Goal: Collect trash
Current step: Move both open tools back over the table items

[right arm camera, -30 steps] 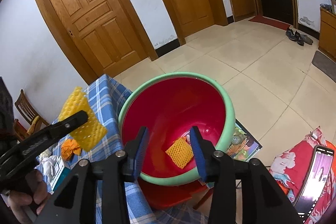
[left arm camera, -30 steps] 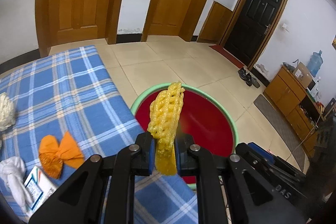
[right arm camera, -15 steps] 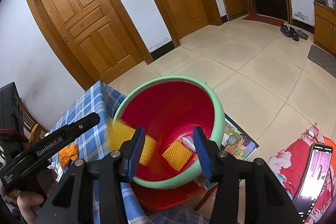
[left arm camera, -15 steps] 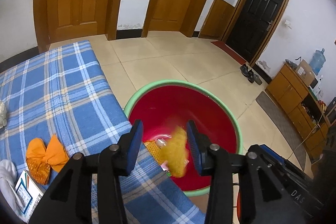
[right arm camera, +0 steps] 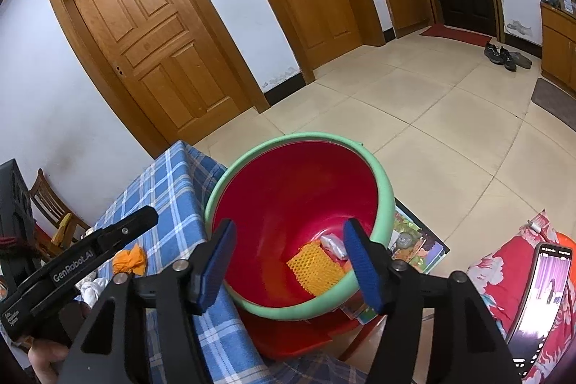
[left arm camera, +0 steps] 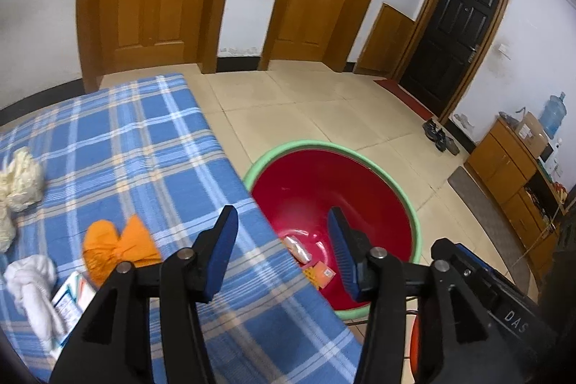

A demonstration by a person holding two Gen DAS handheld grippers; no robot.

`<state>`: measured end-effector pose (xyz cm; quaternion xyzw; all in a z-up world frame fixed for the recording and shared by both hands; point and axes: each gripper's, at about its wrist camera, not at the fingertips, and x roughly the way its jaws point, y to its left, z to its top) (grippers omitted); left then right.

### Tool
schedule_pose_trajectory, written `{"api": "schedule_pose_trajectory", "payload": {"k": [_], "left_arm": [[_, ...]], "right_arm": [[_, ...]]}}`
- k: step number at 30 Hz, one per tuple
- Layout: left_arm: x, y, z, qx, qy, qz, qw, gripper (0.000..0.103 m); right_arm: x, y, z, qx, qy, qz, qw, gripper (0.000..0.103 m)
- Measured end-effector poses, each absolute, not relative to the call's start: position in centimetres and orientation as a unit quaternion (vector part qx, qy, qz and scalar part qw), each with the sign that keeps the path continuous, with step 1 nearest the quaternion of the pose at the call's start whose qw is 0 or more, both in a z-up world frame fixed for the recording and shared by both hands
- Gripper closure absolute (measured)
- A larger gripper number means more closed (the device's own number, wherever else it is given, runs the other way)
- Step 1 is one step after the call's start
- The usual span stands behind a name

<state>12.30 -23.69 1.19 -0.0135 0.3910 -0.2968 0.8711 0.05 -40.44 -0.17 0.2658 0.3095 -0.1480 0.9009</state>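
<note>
While both hand-held grippers, left (left arm camera: pixel 282 240) and right (right arm camera: pixel 288 252), gape empty, the basin (right arm camera: pixel 385 189) abuts the table edge (left arm camera: pixel 252 200)

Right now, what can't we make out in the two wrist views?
- Red basin with green rim: in the left wrist view, its near floor is hidden by the blue plaid tablecloth edge and the left gripper.
- Yellow foam net: in the right wrist view, its right edge sits behind the right gripper finger.
- Small printed box: print too small to read, half under white cloth.
</note>
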Motion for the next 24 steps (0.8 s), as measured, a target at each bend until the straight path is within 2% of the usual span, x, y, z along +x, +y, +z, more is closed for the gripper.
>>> {"api": "schedule_pose_trajectory", "payload": {"k": [4,24], "left_arm": [[11.7,-22.2,1.7,-0.019,0.386,-0.284,0.878,0.043],[9.5,-15.2,2.9,-0.036,0.373,-0.229,0.899,0.042]], "right_arm": [[-0.1,-39.9,0.2,0.264,0.308,-0.143,0.903,0.030],[0.1,-36.2,1.3,0.257,0.311,-0.097,0.910,0.025]]}}
